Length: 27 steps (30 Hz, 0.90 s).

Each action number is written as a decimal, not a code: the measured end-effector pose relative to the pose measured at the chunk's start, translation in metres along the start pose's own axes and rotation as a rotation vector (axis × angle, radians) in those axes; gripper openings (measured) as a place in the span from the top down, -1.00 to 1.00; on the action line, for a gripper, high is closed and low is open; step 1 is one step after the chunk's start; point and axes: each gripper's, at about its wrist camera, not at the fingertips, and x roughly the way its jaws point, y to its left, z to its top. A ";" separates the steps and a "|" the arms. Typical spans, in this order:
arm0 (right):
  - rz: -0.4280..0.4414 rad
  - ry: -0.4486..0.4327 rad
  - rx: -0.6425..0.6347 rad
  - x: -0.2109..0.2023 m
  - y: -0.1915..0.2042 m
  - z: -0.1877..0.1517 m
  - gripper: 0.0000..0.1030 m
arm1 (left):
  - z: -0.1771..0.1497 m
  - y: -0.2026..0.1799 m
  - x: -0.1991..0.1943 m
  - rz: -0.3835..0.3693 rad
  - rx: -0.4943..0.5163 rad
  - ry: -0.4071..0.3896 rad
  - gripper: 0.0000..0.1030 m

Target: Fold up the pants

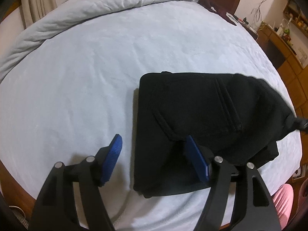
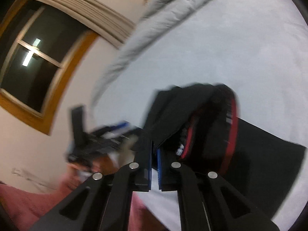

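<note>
Black pants lie partly folded on the pale blue bed sheet. My left gripper is open above the pants' near left edge; its right finger is over the cloth, its left finger is over the sheet. My right gripper is shut on the waist end of the pants and lifts it off the bed, showing the red inner waistband. In the left wrist view that lifted corner rises at the far right, where the right gripper's tip shows.
A grey duvet is bunched along the far side of the bed. Wooden furniture stands at the right. A window and wall fill the left of the blurred right wrist view. Pink-clad legs show at lower right.
</note>
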 end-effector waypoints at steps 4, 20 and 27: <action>-0.171 0.138 0.082 0.031 -0.041 -0.024 0.91 | 0.000 -0.009 0.010 0.013 0.035 0.016 -0.40; -0.180 0.153 0.088 0.024 -0.038 -0.038 0.77 | -0.005 -0.022 0.047 0.053 0.063 0.059 -0.48; -0.127 0.034 0.135 -0.010 -0.037 -0.031 -0.37 | -0.011 -0.012 0.033 0.014 0.030 0.052 -0.50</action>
